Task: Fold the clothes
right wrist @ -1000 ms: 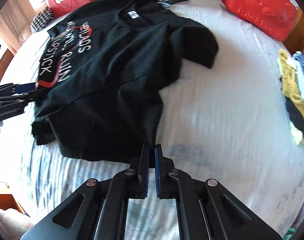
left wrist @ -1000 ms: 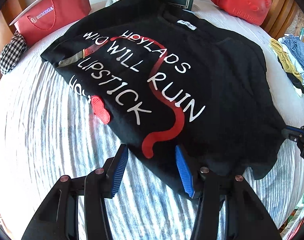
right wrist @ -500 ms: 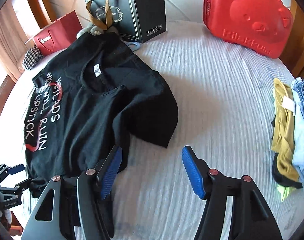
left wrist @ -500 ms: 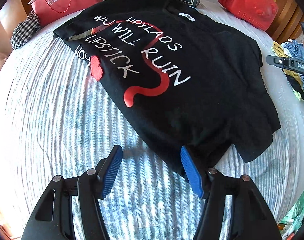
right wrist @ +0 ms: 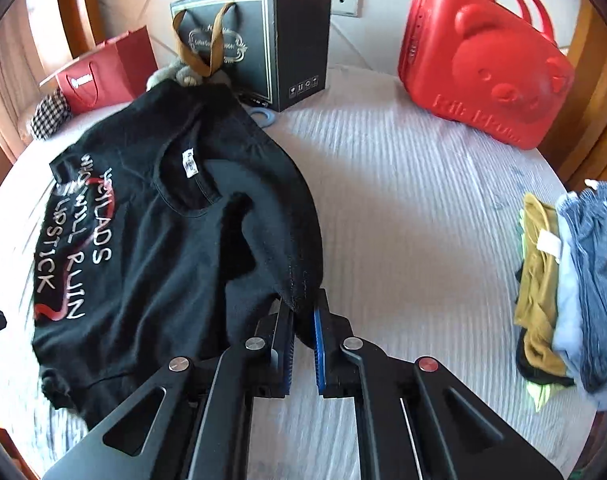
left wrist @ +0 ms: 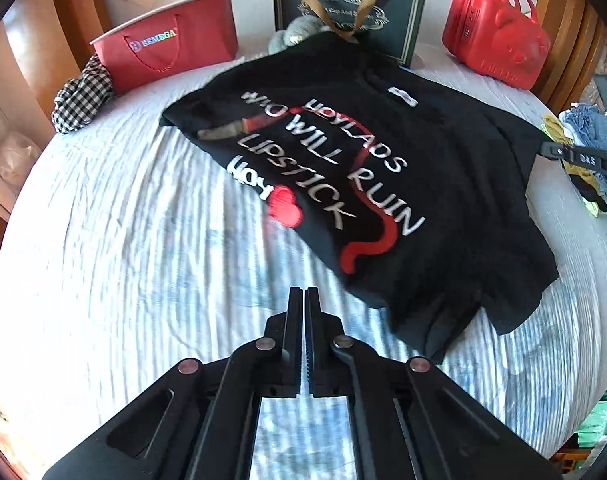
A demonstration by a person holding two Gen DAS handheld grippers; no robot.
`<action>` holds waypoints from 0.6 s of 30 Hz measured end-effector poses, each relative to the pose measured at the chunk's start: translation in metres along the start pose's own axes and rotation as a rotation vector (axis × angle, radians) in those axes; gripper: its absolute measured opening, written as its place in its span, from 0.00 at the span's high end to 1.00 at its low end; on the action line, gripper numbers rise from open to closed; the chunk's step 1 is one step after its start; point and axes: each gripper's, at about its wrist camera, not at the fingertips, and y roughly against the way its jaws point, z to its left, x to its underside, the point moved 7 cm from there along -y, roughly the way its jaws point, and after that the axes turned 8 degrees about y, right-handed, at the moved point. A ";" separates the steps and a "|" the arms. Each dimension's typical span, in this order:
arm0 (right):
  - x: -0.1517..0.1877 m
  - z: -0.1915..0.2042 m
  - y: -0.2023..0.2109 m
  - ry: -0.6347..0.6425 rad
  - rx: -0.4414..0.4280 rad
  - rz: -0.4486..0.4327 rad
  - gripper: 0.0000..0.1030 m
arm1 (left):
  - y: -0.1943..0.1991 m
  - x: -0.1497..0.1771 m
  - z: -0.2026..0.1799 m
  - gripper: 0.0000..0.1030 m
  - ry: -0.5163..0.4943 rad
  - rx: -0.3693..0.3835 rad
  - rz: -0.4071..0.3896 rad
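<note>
- Right gripper [right wrist: 303, 316] is clamped on the sleeve edge of the black T-shirt [right wrist: 175, 240], the cloth pinched between its blue pads [right wrist: 318, 352] at the near middle of the right wrist view.
- Left gripper [left wrist: 304, 300] has its jaws pressed together with nothing between them, hovering just off the shirt's near hem, over bare bedding.
- T-shirt lies spread on the bed, print side up, its white and red lettering toward the left in the right wrist view, its neck label [right wrist: 189, 163] toward the far side; the left side is folded in over the print.
- White ribbed bedspread [right wrist: 403, 200] covers the whole surface under it.
- Stack of folded clothes [right wrist: 563, 280], mustard and blue, sits well apart at the right edge.
- Along the far side stand a red paper bag [left wrist: 171, 44], a dark gift bag [right wrist: 255, 44] with brown handles, and a red bear-faced case [right wrist: 483, 60]; a checked cloth [left wrist: 81, 100] lies beside the red bag.
- Wooden framing [left wrist: 563, 32] rims the bed's far corners.
</note>
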 end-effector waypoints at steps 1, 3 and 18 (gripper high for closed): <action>0.007 0.003 0.009 -0.015 -0.003 0.000 0.93 | 0.006 -0.004 0.013 1.00 -0.004 0.005 -0.004; 0.022 0.007 0.019 -0.041 -0.010 0.014 0.93 | 0.009 -0.004 0.022 1.00 -0.012 0.024 0.006; 0.056 -0.024 0.012 -0.220 -0.049 0.013 0.56 | -0.045 -0.074 -0.127 0.50 -0.092 0.245 0.026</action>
